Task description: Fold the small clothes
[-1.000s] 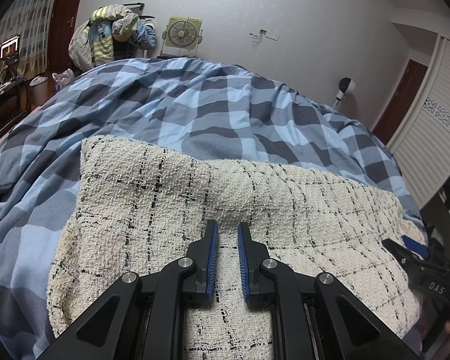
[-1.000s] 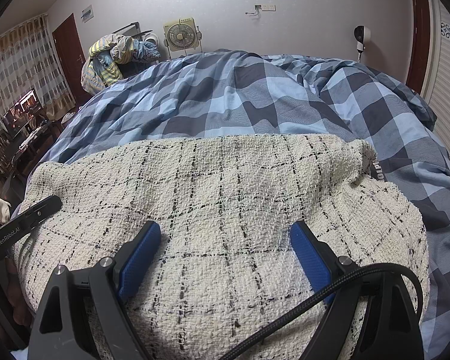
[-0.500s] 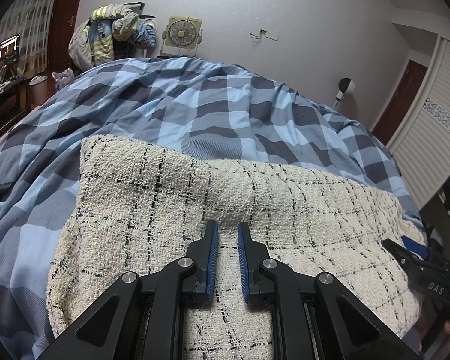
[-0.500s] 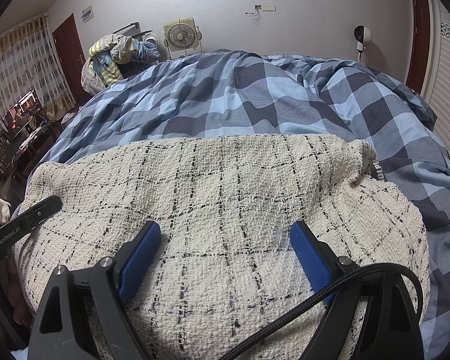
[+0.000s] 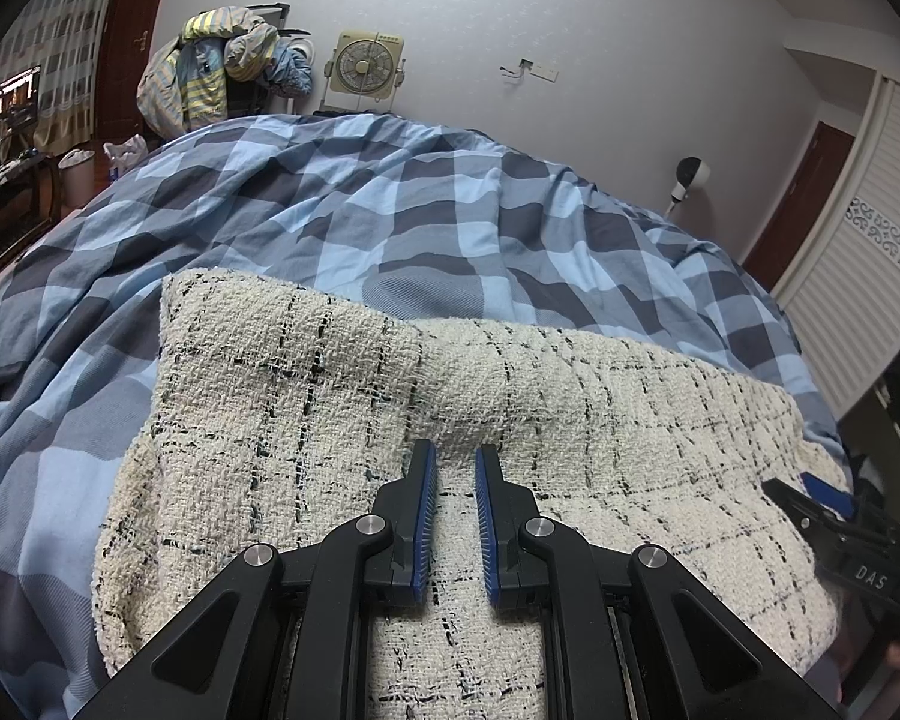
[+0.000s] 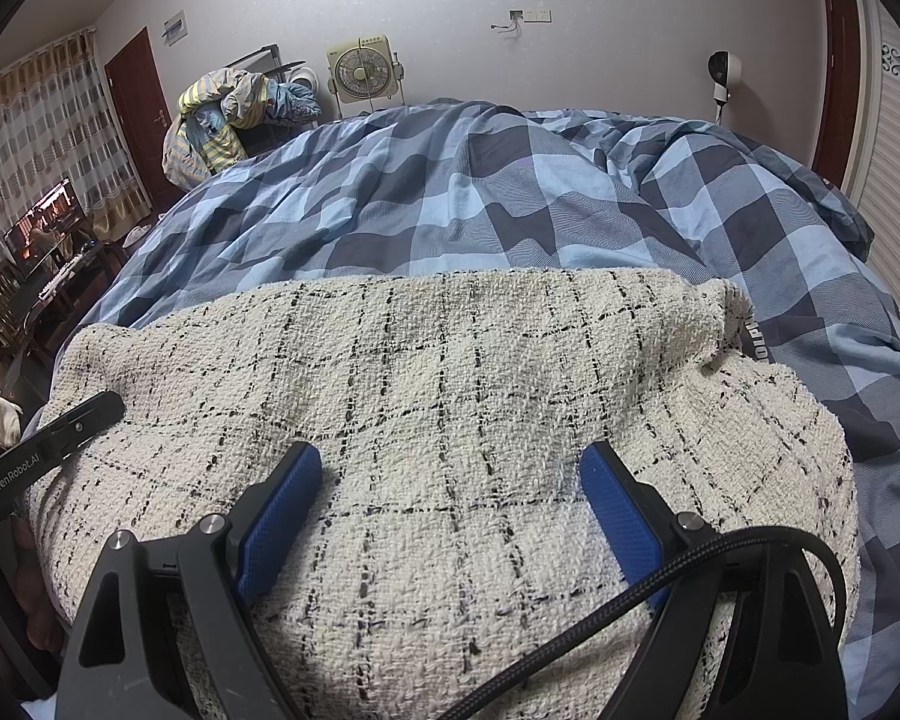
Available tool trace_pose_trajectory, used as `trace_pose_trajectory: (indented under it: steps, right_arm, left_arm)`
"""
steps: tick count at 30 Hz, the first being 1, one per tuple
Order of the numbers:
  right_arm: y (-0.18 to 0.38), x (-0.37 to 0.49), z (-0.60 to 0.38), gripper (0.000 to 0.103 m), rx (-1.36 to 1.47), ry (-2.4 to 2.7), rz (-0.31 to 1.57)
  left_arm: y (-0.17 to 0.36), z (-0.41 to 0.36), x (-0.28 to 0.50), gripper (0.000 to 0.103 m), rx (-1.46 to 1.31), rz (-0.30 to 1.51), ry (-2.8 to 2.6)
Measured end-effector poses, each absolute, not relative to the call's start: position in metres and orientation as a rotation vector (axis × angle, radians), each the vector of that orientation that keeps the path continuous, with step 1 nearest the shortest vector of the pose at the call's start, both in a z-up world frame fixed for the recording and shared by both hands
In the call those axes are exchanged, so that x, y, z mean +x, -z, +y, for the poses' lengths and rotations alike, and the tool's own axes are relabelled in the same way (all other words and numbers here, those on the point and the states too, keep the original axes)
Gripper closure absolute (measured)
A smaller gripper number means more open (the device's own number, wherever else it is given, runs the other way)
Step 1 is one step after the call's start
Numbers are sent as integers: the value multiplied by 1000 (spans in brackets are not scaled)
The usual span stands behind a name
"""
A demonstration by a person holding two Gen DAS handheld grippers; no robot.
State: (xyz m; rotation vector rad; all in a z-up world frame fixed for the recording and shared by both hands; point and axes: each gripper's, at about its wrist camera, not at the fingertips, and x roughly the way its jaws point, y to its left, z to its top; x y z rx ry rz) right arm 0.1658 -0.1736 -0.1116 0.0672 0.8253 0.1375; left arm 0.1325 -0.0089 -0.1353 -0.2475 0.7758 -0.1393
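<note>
The cream tweed garment (image 6: 450, 396) lies on the checked quilt (image 6: 510, 198), long axis nine-to-three, under both tongs: left gripper (image 5: 455, 468) nearly closed, holding nothing, right gripper (image 6: 450, 474) wide open.

Even, soft indoor light, bright patch on the plain pale wall (image 5: 570, 12) at 12 o'clock, sharp focus, heavy fisheye bending, black vignetted corners
</note>
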Motion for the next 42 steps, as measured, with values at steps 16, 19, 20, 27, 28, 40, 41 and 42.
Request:
trace_pose_trajectory:
  steps: [16,19,20,27,28,40,41,42]
  right_arm:
    - [112,166,-174,17,68,-139,824]
    - [112,166,-174,17,68,-139,824]
    - [112,166,-174,17,68,-139,824]
    - [112,167,-174,17,70,-141,823]
    - [112,167,-174,17,70,-141,822]
    - [89,116,-255,17,296,-93,779]
    - [93,111,-270,17,338,-78,783]
    - [96,104,-287,17,395,-52,760]
  left_arm:
    - [135,-11,132,91,-256,776,143]
    - [135,-11,132,91,-257,776,143]
    - [135,-10,132,91,-257,776,143]
    - [134,-14,128,91,-266,757,147]
    - [132,-16,125,91,-264,749,146]
    - [131,-48,109,91,-242,722,152]
    - [131,-52,109,91,-239,725,150]
    - [132,-56,109,91,-236,728,148]
